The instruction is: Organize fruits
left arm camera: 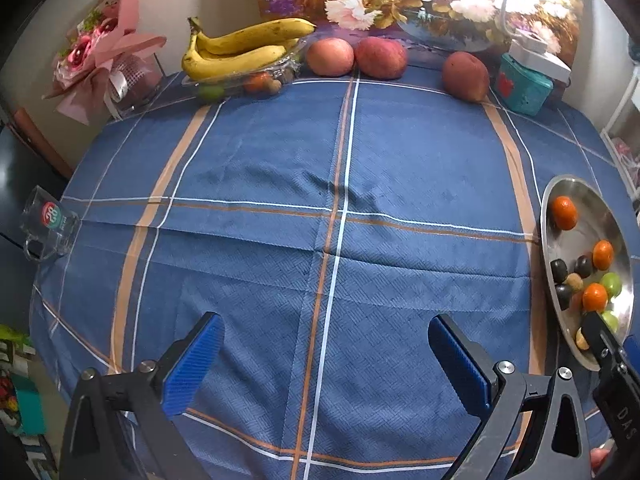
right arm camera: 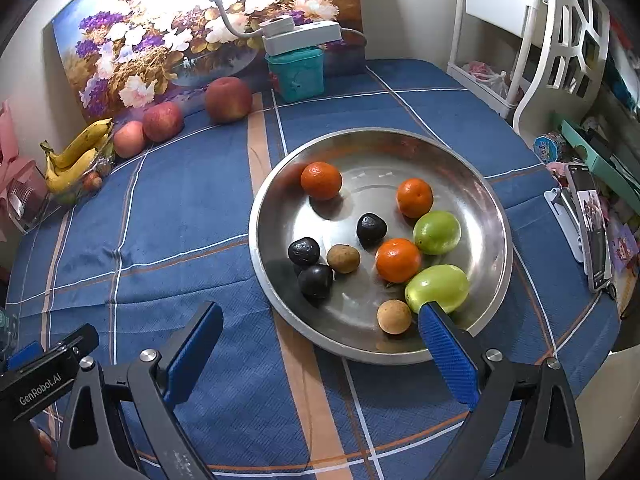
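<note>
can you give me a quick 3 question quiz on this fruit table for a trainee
1. True or false: the right gripper is shut on one of the oranges in the metal bowl.
2. How many dark fruits lie in the bowl? A) one B) three C) five
3. Fill in: the bananas rest on a clear ______ at the far edge of the table.

Key
1. False. Its jaws stand wide apart and hold nothing; the left gripper is open too.
2. B. One dark fruit sits near the middle, with two more toward the left rim.
3. Tray: a clear plastic tray with small fruits inside it.
</note>
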Available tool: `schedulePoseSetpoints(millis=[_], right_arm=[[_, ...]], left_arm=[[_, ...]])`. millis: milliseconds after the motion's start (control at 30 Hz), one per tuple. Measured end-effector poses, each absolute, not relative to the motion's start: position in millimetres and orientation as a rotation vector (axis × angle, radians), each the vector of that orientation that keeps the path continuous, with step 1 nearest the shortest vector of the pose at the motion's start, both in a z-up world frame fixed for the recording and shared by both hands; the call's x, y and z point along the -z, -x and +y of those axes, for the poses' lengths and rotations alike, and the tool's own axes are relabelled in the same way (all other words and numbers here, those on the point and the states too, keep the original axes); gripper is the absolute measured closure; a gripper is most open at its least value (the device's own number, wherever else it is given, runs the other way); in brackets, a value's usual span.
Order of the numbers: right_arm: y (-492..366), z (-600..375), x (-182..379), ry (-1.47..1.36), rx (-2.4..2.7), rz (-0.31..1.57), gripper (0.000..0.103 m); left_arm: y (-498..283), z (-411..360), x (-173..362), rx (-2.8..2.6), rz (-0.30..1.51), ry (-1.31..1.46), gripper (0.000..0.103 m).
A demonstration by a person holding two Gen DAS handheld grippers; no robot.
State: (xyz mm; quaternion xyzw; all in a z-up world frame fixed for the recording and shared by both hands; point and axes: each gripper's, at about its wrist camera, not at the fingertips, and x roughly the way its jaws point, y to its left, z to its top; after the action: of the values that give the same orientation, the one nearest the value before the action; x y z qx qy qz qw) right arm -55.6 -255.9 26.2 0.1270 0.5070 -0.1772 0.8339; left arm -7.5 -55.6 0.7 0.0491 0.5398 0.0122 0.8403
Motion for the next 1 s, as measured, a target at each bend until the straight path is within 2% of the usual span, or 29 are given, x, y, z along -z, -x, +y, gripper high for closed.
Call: schedulePoseSetpoints(millis=[1000], right_arm=[[56.5,-257.9,-23.5,-0.266,0.379,1.093,0.005]], left_arm=[[10.8,-62.6,3.3,-0.017,1.178,-0.143,0.0]])
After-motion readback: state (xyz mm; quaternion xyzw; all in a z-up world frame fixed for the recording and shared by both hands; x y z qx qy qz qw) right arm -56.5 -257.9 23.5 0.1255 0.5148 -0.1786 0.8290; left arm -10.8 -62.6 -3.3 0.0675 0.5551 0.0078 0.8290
